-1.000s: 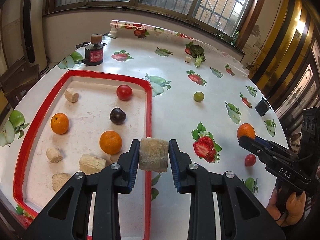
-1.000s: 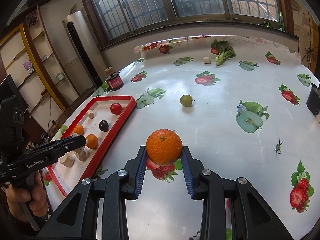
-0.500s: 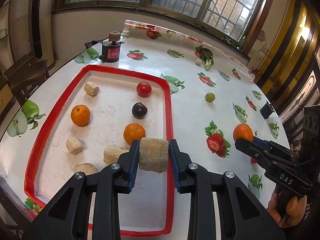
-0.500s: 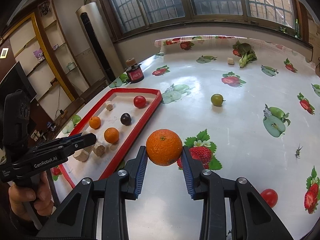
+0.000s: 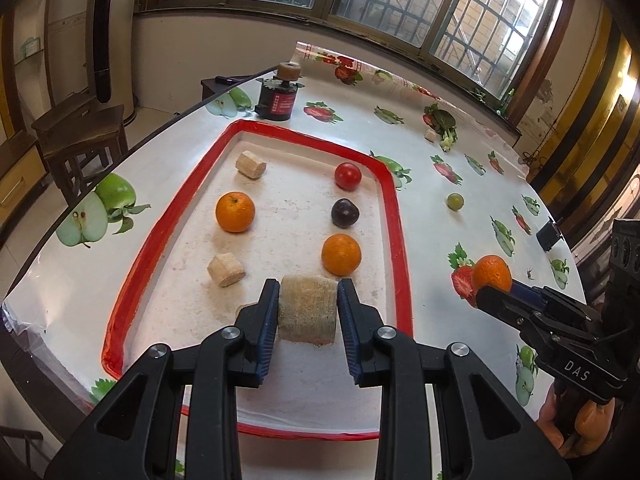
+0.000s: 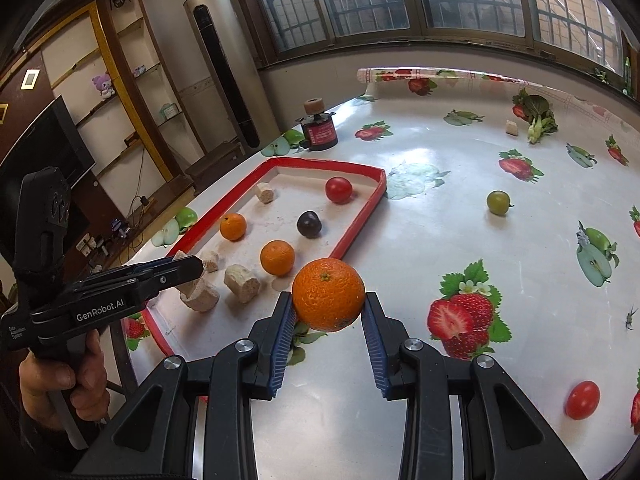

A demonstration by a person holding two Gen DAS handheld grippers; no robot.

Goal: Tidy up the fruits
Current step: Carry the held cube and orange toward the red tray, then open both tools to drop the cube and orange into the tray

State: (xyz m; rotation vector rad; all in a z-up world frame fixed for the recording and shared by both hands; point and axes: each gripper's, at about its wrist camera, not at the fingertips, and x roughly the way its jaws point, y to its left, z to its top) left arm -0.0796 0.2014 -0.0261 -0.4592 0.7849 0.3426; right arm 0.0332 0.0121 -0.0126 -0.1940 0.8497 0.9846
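My left gripper (image 5: 308, 312) is shut on a beige cylinder chunk (image 5: 307, 309), held above the near part of the red-rimmed tray (image 5: 400, 240). The tray holds two oranges (image 5: 235, 212) (image 5: 341, 254), a red tomato (image 5: 348, 176), a dark plum (image 5: 345, 213) and several beige chunks (image 5: 226, 269). My right gripper (image 6: 328, 312) is shut on an orange (image 6: 328, 294), held above the table just right of the tray (image 6: 360, 216). The right gripper also shows in the left wrist view (image 5: 496, 288).
On the fruit-print tablecloth lie a green fruit (image 6: 498, 202), a red tomato (image 6: 582, 400), a vegetable bunch (image 6: 538, 118) and a small beige chunk (image 6: 511, 128). A dark jar with a cork lid (image 6: 319, 130) stands behind the tray. A black box (image 5: 549, 234) sits at the right edge.
Both grippers have moved left towards the tray with their loads. The left gripper's chunk has gone from the tray's right rim to above its inside. The orange is now closer to the tray.
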